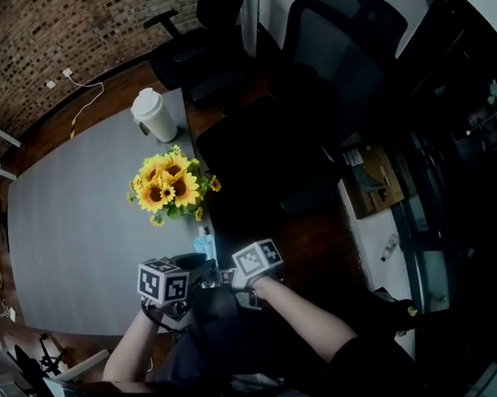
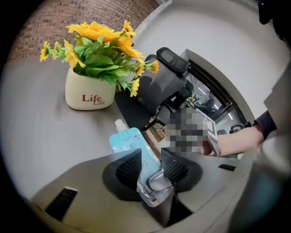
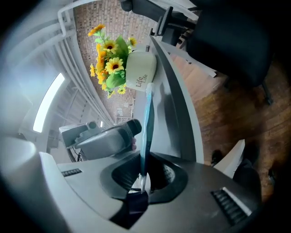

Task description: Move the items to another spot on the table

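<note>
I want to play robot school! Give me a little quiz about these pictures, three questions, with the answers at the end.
1. What word is printed on the flower pot?
2. The left gripper is shut on: A a spoon, B the blue pouch, C a book.
3. True or false: the lidded cup stands upright on the grey table, beyond the flowers.

Key: 1 Life. 2 B. 3 True.
</note>
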`<state>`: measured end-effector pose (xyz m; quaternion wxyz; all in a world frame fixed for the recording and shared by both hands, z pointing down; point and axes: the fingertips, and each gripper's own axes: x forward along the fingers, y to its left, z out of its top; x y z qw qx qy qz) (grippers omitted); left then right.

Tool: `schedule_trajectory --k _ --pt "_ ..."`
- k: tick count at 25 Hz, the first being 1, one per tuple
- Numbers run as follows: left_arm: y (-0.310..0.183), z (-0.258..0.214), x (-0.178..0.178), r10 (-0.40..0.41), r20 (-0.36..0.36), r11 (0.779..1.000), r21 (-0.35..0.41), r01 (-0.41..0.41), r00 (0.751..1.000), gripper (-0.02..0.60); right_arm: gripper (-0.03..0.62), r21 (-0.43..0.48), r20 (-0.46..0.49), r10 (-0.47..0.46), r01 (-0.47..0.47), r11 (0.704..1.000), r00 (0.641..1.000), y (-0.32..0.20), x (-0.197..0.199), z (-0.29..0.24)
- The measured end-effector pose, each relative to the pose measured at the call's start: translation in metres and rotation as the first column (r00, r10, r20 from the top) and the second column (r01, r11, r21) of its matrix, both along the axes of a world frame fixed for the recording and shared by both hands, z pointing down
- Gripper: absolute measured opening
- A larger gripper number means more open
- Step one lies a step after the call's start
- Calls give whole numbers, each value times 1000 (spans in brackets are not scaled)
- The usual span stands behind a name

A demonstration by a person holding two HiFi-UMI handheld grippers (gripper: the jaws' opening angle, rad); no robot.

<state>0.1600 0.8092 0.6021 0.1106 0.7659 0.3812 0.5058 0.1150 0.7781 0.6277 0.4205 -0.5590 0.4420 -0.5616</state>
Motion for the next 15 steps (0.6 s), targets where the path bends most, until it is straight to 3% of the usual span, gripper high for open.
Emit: schedule_trajectory --k 3,7,10,15 --pt "1 8 2 -4 10 1000 22 4 1000 112 39 9 16 15 -15 1000 1000 3 2 0" --pt "0 14 2 2 14 998 70 -3 1000 38 48 14 57 -3 2 1000 998 4 0 3" --pt "2 18 0 16 27 998 64 -17 1000 30 55 4 82 -23 23 1000 996 7 -3 5" --pt "0 30 0 21 44 997 72 -24 999 0 63 -78 62 -86 91 993 994 14 -7 9"
